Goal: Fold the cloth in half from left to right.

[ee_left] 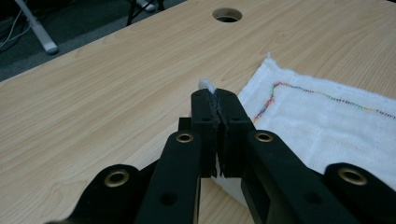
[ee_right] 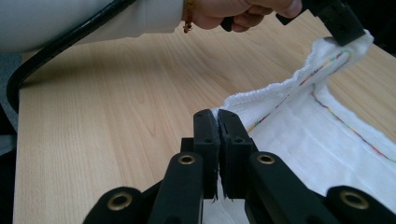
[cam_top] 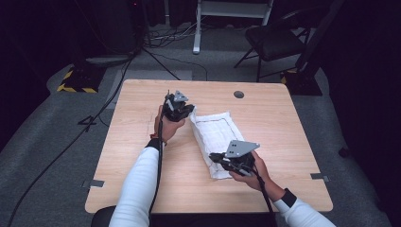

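The wooden tabletop (cam_top: 142, 156) takes up the middle of the room, pale and grained, with a round cable hole (cam_top: 239, 94) near its far edge and grey carpet around it. On the tabletop, a little right of centre, lies a white cloth (cam_top: 213, 135) with a thin line of many-coloured stitching running just inside its hem; it stretches as a long folded strip from the far left toward the near right. The person stands at the near edge, both forearms in white sleeves reaching over the wood. The left hand-held gripper (cam_top: 188, 112) sits at the far end of the cloth, and from its own camera its black jaws are pressed together on a corner of the fabric, a small white tip poking out past them (ee_left: 207, 84). The right hand-held gripper (cam_top: 213, 157) is at the near end of the cloth, jaws likewise clamped on the hemmed edge, as the right gripper view shows, with the cloth (ee_right: 299, 126) rising away from it toward the other hand-held gripper (ee_right: 343, 25), so the edge between the two hangs lifted off the wood. A black cable trails from each hand-held gripper back along the arms. Behind the tabletop stand a dark chair (cam_top: 274, 42) and a white frame (cam_top: 231, 9).
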`<move>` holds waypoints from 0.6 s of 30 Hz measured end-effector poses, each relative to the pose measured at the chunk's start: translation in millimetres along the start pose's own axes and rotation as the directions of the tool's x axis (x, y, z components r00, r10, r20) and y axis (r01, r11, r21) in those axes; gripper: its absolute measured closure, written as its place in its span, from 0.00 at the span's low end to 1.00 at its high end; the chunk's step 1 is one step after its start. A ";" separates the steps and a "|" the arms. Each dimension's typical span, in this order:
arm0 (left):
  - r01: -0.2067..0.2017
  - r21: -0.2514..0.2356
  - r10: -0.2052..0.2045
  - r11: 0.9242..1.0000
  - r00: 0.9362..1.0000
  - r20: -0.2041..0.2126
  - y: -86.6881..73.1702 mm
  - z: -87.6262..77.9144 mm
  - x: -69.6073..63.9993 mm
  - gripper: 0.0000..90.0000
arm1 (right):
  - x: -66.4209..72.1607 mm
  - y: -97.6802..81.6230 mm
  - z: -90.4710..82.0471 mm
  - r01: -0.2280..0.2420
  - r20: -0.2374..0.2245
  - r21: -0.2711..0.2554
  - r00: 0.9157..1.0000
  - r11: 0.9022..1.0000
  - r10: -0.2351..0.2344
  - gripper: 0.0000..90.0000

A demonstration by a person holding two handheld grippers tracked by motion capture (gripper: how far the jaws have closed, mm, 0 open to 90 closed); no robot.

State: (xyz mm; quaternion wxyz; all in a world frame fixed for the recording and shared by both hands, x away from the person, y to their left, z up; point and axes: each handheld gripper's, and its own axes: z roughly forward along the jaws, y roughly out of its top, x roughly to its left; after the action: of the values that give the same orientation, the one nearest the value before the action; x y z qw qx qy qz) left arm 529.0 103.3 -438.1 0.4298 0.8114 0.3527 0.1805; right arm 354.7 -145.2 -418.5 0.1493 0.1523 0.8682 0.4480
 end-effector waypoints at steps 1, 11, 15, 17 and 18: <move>0.000 0.000 0.000 1.000 1.000 0.000 0.0 0.0 0.0 0.97 | 0.0 0.0 0.0 0.000 0.000 0.000 1.000 1.000 0.000 0.97; -0.043 0.017 0.042 0.999 0.999 0.033 24.4 38.8 -22.9 0.97 | -19.2 -24.2 -34.1 -0.062 0.093 0.005 0.994 0.998 0.062 0.97; -0.065 0.022 0.064 0.998 0.997 0.033 31.5 50.3 -33.4 0.97 | -26.0 -35.4 -43.2 -0.086 0.113 0.012 0.990 0.996 0.084 0.97; -0.074 0.026 0.073 0.997 0.996 0.044 35.9 57.1 -38.6 0.97 | -27.0 -38.0 -45.2 -0.087 0.116 0.009 0.990 0.996 0.086 0.97; -0.076 0.026 0.075 0.997 0.996 0.043 38.0 60.5 -41.5 0.97 | -27.5 -40.3 -47.2 -0.086 0.120 0.010 0.989 0.996 0.084 0.97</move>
State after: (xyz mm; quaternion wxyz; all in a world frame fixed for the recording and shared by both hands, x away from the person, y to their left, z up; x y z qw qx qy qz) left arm 552.5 24.1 -440.4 0.4188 0.8335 0.3151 0.1747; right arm 355.8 -213.0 -422.2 0.1805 0.2168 0.8539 0.4374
